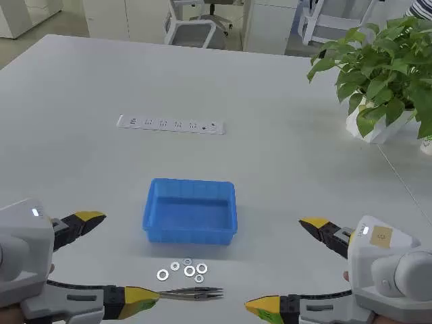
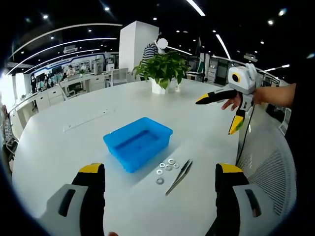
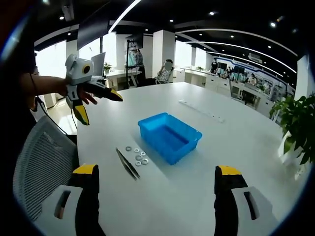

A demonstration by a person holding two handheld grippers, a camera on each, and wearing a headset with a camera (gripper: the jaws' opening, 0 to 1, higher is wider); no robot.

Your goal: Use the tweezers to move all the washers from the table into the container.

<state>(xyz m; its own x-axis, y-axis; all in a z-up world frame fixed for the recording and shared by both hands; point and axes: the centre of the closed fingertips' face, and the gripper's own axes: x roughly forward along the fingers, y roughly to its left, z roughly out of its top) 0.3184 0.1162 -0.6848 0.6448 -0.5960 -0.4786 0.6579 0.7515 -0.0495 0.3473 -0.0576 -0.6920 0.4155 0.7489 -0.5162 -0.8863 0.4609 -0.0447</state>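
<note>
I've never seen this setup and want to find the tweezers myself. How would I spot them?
On the big white table, find the blue container. On its near side lies a cluster of small silver washers, and the tweezers lie just beyond those, toward the person. They are the one long, thin, pointed piece; the washers are little rings.

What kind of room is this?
Probably an open-plan office: a big white meeting table with a power strip, swivel chairs behind it, and rows of desks farther off.
</note>
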